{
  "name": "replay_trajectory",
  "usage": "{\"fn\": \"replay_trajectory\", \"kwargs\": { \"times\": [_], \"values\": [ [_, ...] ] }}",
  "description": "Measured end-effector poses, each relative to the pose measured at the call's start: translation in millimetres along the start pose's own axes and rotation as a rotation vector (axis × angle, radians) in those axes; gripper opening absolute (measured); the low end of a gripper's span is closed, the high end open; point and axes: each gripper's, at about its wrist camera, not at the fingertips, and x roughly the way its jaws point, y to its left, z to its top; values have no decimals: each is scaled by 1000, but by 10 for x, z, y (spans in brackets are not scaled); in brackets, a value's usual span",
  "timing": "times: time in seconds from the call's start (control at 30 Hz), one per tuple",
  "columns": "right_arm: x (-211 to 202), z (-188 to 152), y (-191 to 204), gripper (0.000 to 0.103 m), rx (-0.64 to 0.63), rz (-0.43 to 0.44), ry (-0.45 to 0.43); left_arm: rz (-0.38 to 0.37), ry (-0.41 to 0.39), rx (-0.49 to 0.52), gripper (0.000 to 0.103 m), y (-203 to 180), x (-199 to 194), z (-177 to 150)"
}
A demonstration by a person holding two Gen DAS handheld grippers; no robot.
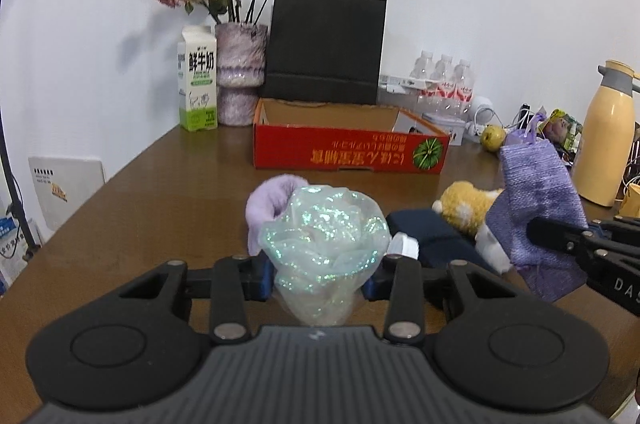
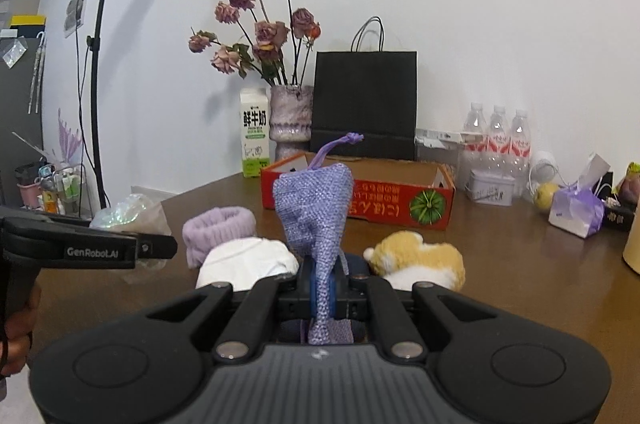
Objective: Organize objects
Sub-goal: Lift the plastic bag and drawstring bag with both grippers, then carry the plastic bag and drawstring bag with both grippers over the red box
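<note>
My left gripper (image 1: 320, 276) is shut on a crumpled iridescent plastic bag (image 1: 324, 236), held above the brown table (image 1: 160, 192). My right gripper (image 2: 326, 288) is shut on a purple knitted drawstring pouch (image 2: 314, 208), which stands up between the pads; the same pouch (image 1: 536, 200) shows at the right of the left wrist view. Below lie a lilac fuzzy band (image 2: 218, 228), a white soft item (image 2: 248, 260), a dark navy item (image 1: 428, 232) and a yellow-and-white plush toy (image 2: 420, 256). A red open cardboard box (image 1: 348, 148) sits beyond them.
At the back stand a milk carton (image 1: 198, 80), a vase of dried roses (image 1: 240, 76), a black paper bag (image 1: 324, 48) and water bottles (image 1: 444, 80). A yellow thermos (image 1: 608, 140), an apple (image 1: 492, 138) and small packets crowd the right. A hand (image 2: 18, 328) holds the left gripper.
</note>
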Motion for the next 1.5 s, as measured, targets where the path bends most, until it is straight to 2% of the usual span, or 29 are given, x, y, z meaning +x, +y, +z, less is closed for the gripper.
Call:
{"fn": "replay_trajectory", "kwargs": {
  "times": [0.7,1.1,1.5],
  "values": [
    [307,458,-122,5,-18,40,-62,18,-38,7,39,-238,286,588],
    [622,697,-290,5,-12,59,-81,39,-42,16,39,-416,561,879],
    [1038,970,-462,5,-4,74,-86,72,-43,0,39,-418,917,1183]
  ]
}}
